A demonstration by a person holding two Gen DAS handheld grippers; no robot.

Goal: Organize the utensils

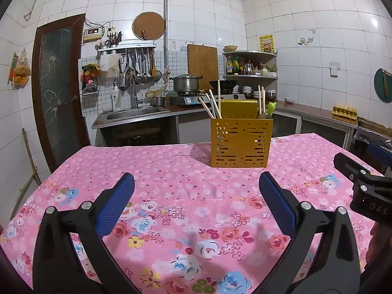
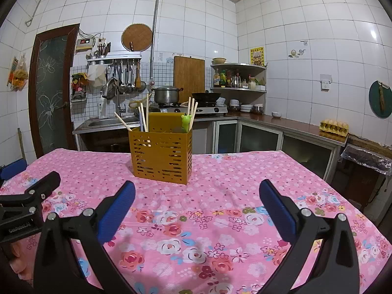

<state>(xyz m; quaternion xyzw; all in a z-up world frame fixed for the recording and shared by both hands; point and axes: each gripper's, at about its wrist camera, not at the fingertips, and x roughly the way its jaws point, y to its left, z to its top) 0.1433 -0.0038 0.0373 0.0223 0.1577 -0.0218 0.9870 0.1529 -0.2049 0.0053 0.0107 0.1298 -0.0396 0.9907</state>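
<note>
Across the bench (image 1: 171, 191), covered in a pink flowered cloth (image 2: 220, 196), nothing lies loose. Toward its far edge stands the yellow slotted utensil holder (image 1: 241, 142), chopsticks (image 1: 213, 105) and a green frog-topped utensil (image 1: 270, 107) upright inside. Near the front edge hover the left gripper (image 1: 196, 186) and right gripper (image 2: 197, 193), fingers spread wide, holding nothing.

One yellow holder (image 1: 241, 142) stands near the table's far edge. It holds about seven chopsticks (image 1: 212, 105): roughly four in the left compartment, three in the right (image 2: 192, 110). One green frog-topped utensil (image 2: 186, 120) stands with those. Two grippers (image 1: 196, 193) (image 2: 197, 201), jaws apart.
</note>
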